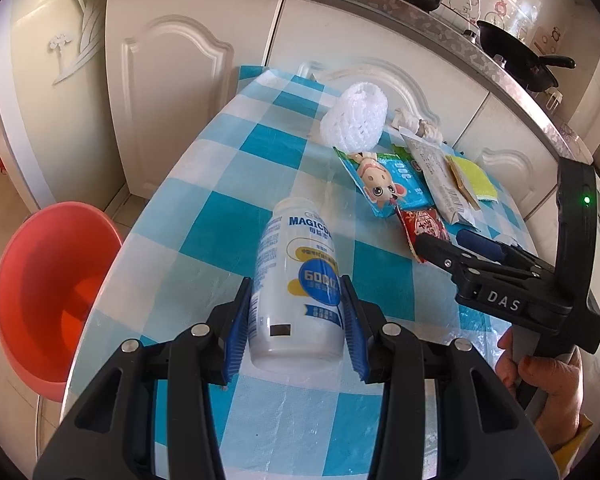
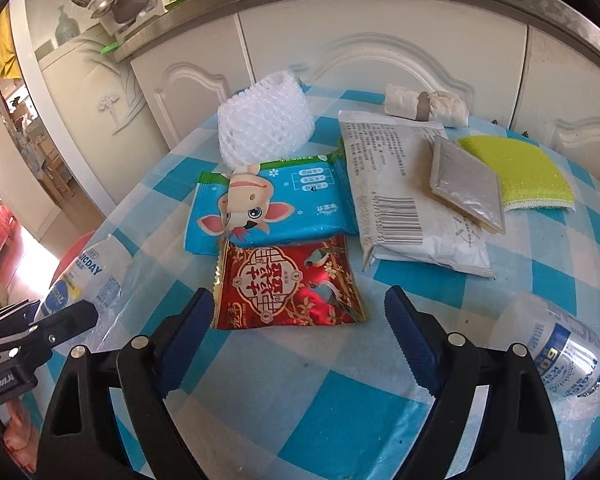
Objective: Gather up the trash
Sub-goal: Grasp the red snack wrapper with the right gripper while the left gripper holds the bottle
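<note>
Blue-and-white checked cloth (image 2: pixel 284 420) covers the table, which stands against white cabinet doors (image 1: pixel 172 92).

Left gripper (image 1: pixel 296 320): its blue pads press both sides of a white plastic bottle (image 1: pixel 296 276), which lies lengthwise between them, base nearest the camera, blue label up. In the right wrist view the same bottle (image 2: pixel 88 276) sits at the far left, with the left gripper's (image 2: pixel 76 320) black fingertip in front of it.

Right gripper (image 2: pixel 300 324): jaws spread wide, nothing pinched. A red snack wrapper (image 2: pixel 288 284) lies flat on the cloth between the two fingers, its left edge close to the left pad; contact cannot be confirmed. In the left wrist view the right gripper (image 1: pixel 456 246) reaches in from the right, a hand (image 1: pixel 548 384) on its handle, fingertips at the red wrapper (image 1: pixel 424 228).

Other trash, farther on the table:
- blue cartoon packet (image 2: pixel 268 204), touching the red wrapper's far edge
- white foam net (image 2: pixel 264 124), beyond the blue packet
- grey-white pouch (image 2: pixel 400 200) with barcode, right of the blue packet
- small brown-edged sachet (image 2: pixel 468 184) lying on the pouch
- yellow-green sponge cloth (image 2: pixel 520 168), far right
- rolled white bundle (image 2: pixel 424 106) at the far edge
- second bottle (image 2: pixel 560 348), on its side, near right

Red basin (image 1: pixel 48 292) sits low, left of the table.
</note>
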A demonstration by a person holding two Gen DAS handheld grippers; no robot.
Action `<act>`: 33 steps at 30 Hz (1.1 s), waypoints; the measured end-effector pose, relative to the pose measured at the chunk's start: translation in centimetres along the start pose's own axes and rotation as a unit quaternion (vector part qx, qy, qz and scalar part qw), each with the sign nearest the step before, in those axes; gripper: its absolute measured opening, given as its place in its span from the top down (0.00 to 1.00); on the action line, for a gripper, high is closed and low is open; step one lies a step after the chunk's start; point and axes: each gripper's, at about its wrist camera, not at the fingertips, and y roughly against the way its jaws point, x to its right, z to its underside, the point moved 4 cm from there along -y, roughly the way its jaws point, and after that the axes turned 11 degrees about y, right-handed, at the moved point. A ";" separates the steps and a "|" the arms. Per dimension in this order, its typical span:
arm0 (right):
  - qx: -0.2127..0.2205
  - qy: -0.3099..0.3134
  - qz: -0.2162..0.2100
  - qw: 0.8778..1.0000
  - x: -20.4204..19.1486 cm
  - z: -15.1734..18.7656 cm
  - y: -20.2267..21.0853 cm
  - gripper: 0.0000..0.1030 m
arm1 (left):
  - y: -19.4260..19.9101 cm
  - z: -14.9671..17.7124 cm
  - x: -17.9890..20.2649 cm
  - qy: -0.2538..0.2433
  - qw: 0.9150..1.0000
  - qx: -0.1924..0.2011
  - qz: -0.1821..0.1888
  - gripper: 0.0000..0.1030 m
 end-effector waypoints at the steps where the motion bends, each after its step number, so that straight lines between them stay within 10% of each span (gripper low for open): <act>1: -0.005 0.005 0.004 1.000 -0.3 0.0 -0.4 0.15 | 0.0 0.0 -0.1 0.000 1.000 -0.001 0.000 0.58; 14: -0.001 0.013 0.047 0.999 0.0 0.1 -0.2 0.46 | 0.0 0.0 -0.6 0.004 1.000 -0.004 0.019 0.58; 33: 0.034 -0.060 0.007 0.998 0.0 3.9 3.8 0.52 | 1.6 1.3 -1.8 0.003 0.999 0.001 0.041 0.58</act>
